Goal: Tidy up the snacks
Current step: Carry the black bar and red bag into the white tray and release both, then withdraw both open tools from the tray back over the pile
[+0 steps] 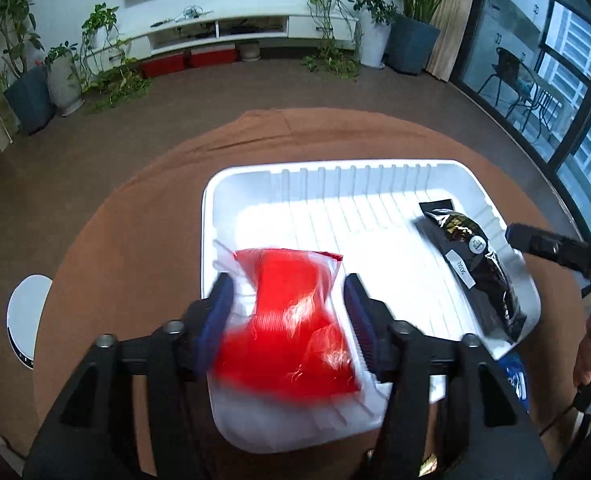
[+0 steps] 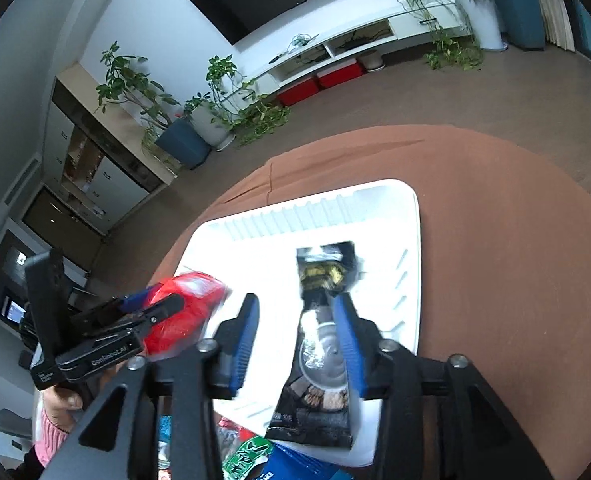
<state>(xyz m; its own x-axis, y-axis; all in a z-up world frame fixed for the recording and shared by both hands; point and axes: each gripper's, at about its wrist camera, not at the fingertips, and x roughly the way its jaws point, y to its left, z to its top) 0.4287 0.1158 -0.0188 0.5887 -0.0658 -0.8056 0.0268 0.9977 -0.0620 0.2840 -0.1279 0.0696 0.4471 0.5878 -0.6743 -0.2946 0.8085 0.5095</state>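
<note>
Red and clear plastic fills the gap of the left tool (image 1: 287, 312): the red snack bag (image 1: 295, 320) hangs blurred between its blue pads (image 1: 219, 312), low over the near left corner of the white tray (image 1: 335, 184). Its jaws stand about half open, and I cannot tell whether the pads press the bag or have let it go. The right tool (image 2: 295, 336) is also partly open, with the black snack packet (image 2: 319, 360) lying between its pads inside the tray's right side; the right pad looks to touch the packet, the left one stands clear.

My worry is the red bag: it overlaps the tray's near rim, so a release from here could tip it onto the brown-clothed counter (image 1: 135, 240). The black packet's near end also rides over the rim and may slide out.

More packets (image 2: 251, 456), green and blue, show only as cut-off scraps at the lower edge, unreadable. Motion blur hides the red bag's contents.
</note>
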